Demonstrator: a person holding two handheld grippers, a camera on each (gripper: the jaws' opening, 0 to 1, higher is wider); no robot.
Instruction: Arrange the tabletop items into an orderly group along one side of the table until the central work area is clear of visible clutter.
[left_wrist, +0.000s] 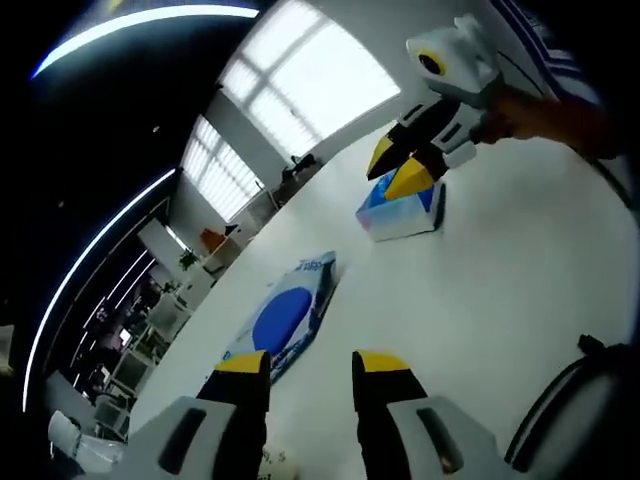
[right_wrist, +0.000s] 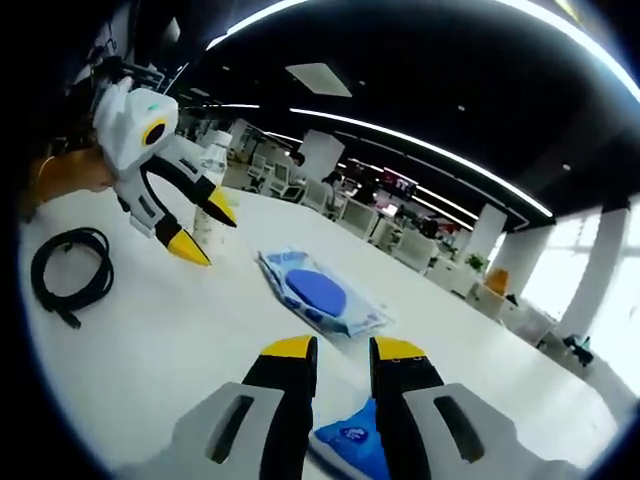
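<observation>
Loads of bare white bench (left_wrist: 500, 290) around; right gripper (right_wrist: 343, 348) fingers nearly closed over tissue pack (right_wrist: 350, 445), left gripper (left_wrist: 311, 362) slightly apart, empty.

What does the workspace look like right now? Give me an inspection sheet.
Surface: white table, mostly bare.
Job's things: tissue pack under the right gripper; flat blue-and-white packet mid-table; clear bottle behind the left gripper.
Clutter: nothing seen beyond these.
Grippers: left gripper open, holding nothing; right gripper's jaws astride the tissue pack, grip cannot be told.
Cables: black coiled cable near the table edge.
Surroundings: open office, desks, large windows, ceiling light strips.
</observation>
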